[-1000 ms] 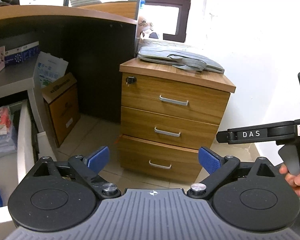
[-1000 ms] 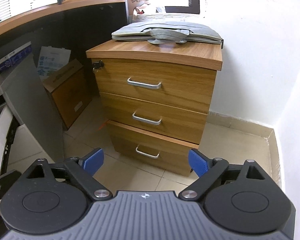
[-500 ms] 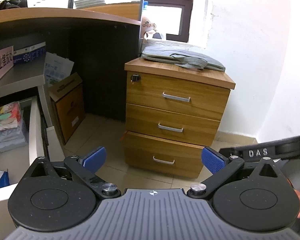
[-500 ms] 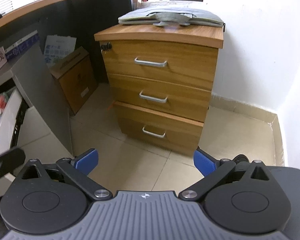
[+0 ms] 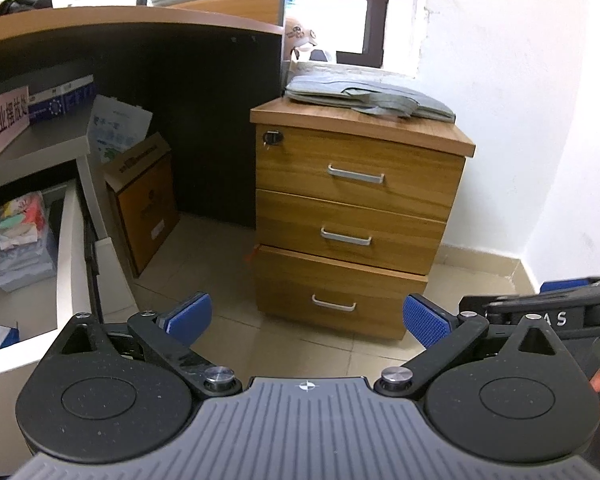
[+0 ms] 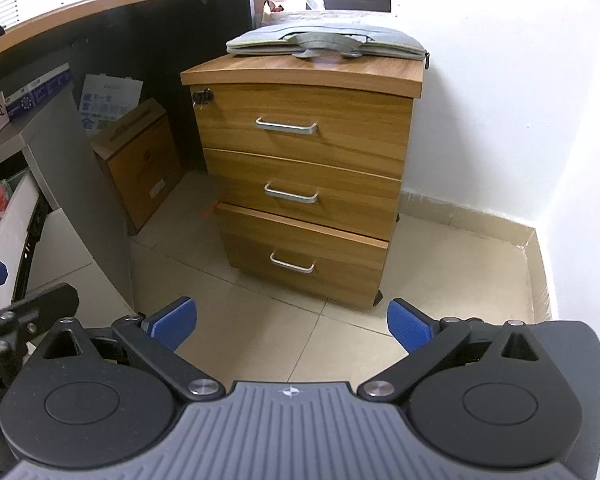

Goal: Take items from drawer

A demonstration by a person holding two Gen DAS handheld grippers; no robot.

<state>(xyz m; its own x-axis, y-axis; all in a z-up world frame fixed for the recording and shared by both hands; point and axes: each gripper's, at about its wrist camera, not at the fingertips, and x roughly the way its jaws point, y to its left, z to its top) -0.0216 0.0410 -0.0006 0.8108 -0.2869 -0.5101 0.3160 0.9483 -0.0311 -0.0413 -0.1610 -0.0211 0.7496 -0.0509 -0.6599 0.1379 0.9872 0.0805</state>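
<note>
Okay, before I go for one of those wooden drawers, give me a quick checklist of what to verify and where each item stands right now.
1. Left gripper open and empty: ok, blue fingers spread wide, nothing between them.
2. Right gripper open and empty: ok.
3. Path to the wooden cabinet clear: ok, only bare floor tiles in front of it.
4. Handles reachable: ok, top handle, middle handle and bottom handle all unobstructed.
5. Drawers closed: top two ok; bottom drawer sits forward of the others, slightly out.
6. Lock released: cannot tell.
7. Drawer contents: cannot tell.
</note>
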